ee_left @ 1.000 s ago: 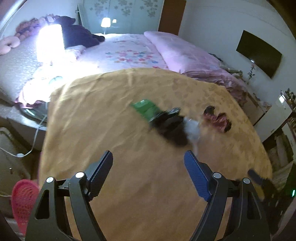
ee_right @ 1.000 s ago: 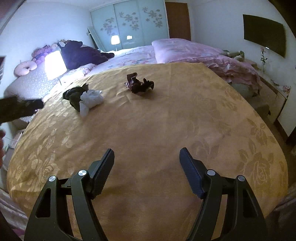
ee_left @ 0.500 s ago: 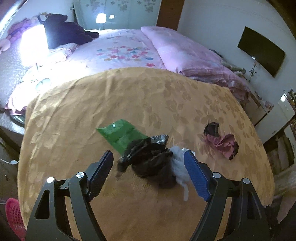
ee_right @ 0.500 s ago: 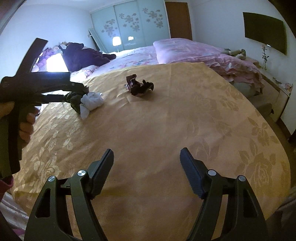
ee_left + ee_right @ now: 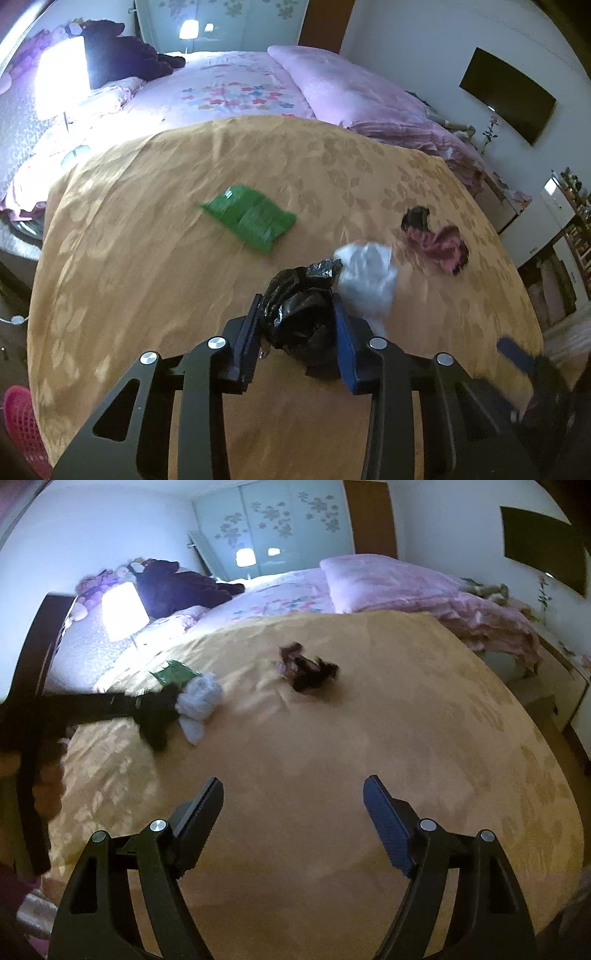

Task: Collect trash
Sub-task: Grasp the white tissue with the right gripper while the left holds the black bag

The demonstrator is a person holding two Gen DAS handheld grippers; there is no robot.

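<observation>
My left gripper is shut on a crumpled black plastic bag on the gold bedspread. A white crumpled tissue lies touching the bag on its right. A green wrapper lies flat beyond, to the left. A dark pink and black wrapper lies further right. In the right wrist view my right gripper is open and empty above bare bedspread. There the left gripper shows at the left beside the white tissue, with the green wrapper and the dark wrapper beyond.
A pink bed with a folded quilt lies behind the gold cover. A lit lamp stands at the back left. A pink mesh basket sits on the floor at the lower left. A TV hangs on the right wall.
My left gripper moved forward over the trash pile and closed on the black bag. My right gripper stayed open and shifted slightly toward the pile.
</observation>
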